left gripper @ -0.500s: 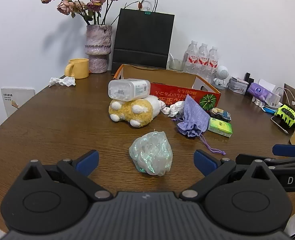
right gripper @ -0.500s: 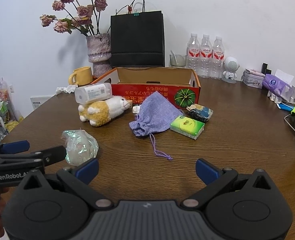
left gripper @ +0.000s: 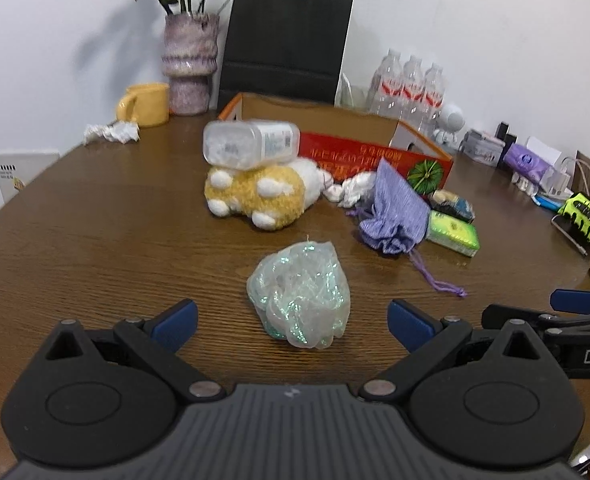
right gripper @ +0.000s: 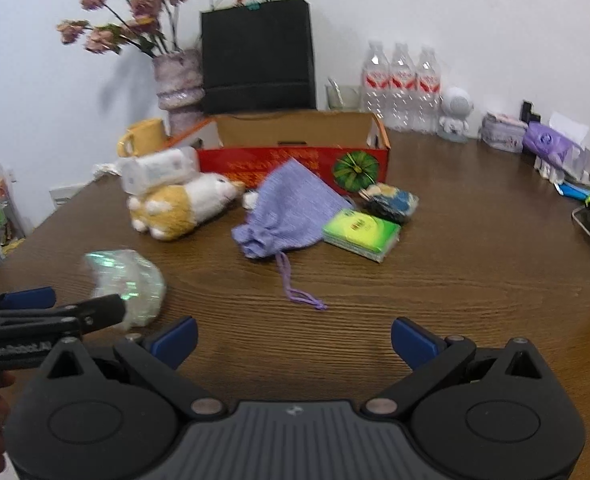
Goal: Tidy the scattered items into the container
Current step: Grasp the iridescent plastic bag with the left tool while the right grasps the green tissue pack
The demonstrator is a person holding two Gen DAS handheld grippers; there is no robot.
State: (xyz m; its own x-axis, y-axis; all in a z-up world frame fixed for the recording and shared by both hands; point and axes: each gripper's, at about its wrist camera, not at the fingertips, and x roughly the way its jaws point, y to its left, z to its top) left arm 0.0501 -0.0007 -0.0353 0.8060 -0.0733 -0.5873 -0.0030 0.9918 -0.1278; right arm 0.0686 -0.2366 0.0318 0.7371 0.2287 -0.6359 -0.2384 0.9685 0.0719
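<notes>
The left gripper (left gripper: 293,316) has its blue fingers (left gripper: 175,318) spread wide, empty, with the iridescent mesh bundle (left gripper: 301,292) lying on the bench (left gripper: 95,240) just ahead and roughly centred between them; that framing suggests it is lined up to take this nearest item first. The right gripper (right gripper: 293,338) is likewise wide and empty, its fingers (right gripper: 413,338) over bare wood, with the cord of the purple drawstring pouch (right gripper: 291,212) trailing toward it, a likely target for that side.

Farther out, the scattered things sit clustered against the front of the cardboard box (right gripper: 295,160): a plush toy (right gripper: 183,208) lying on its side with a clear plastic bottle (right gripper: 159,170) resting across it, the pouch, a green tissue pack (right gripper: 361,234) touching the pouch, a dark snack packet (right gripper: 393,200) behind that, and crumpled white paper (left gripper: 353,192) by the box wall.

The box is open-topped, red on its front face with a pumpkin print, and what shows of its interior looks empty, though its floor is mostly hidden by the near wall. Nothing appears to be tidied in yet.
</notes>
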